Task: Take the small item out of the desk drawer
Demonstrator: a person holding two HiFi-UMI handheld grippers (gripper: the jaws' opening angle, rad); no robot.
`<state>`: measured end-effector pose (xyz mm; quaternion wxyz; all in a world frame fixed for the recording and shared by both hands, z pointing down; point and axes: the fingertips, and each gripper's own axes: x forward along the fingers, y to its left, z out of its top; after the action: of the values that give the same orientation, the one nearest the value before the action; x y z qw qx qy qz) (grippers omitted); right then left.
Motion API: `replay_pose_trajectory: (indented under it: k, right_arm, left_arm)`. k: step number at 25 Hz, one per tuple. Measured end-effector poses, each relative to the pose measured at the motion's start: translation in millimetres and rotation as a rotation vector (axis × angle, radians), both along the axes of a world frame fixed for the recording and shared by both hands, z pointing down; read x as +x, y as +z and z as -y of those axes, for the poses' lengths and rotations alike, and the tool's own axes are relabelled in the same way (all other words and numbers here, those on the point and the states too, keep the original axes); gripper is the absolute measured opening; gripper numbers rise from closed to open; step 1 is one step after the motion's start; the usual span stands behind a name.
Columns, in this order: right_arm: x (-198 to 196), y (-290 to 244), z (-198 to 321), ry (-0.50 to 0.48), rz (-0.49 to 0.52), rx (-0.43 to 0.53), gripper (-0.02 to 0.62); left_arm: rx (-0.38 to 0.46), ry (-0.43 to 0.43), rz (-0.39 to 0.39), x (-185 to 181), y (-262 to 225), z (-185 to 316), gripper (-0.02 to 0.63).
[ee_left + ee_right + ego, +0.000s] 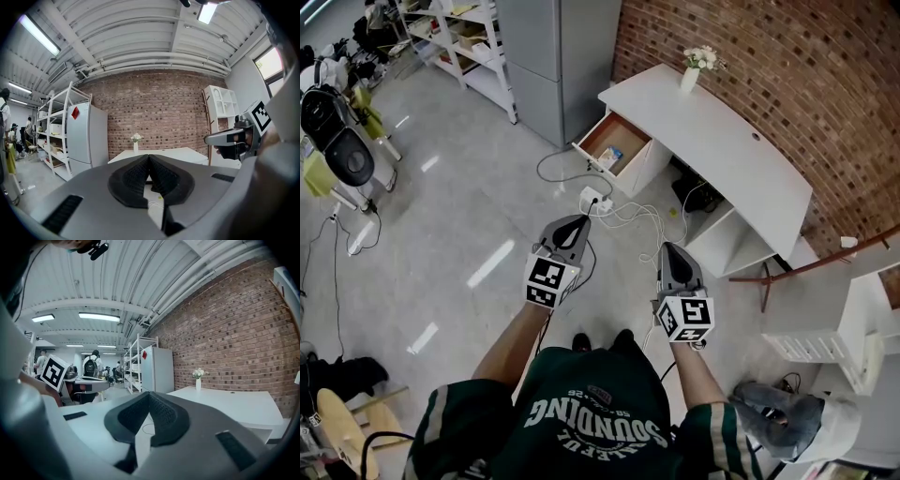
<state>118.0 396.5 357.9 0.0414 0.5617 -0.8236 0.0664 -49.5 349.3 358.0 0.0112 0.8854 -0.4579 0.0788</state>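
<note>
A white desk (pixel 727 141) stands against the brick wall, its drawer (pixel 612 142) pulled out at the left end. A small light item (pixel 608 157) lies inside the drawer. My left gripper (pixel 575 222) is shut and empty, held above the floor well short of the drawer. My right gripper (pixel 673 249) is beside it, also shut with nothing between its pads. In the left gripper view the left gripper (pixel 149 156) has its pads together, with the desk (pixel 178 153) ahead. In the right gripper view the right gripper (pixel 149 393) is closed the same way.
A power strip (pixel 594 201) and loose cables (pixel 645 217) lie on the floor between me and the drawer. A vase of flowers (pixel 697 64) stands on the desk. A grey cabinet (pixel 555 56) and white shelving (pixel 473 47) stand at the left. A white shelf unit (pixel 834 337) is at the right.
</note>
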Motion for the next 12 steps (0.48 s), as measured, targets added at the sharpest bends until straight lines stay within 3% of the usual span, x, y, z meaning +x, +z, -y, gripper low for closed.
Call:
replay_pose_trajectory:
  k: [12]
  right_arm:
    - [-18, 5, -5, -0.019, 0.006, -0.019, 0.025]
  left_arm:
    - [-0.019, -0.004, -0.008, -8, 8, -3, 0.015]
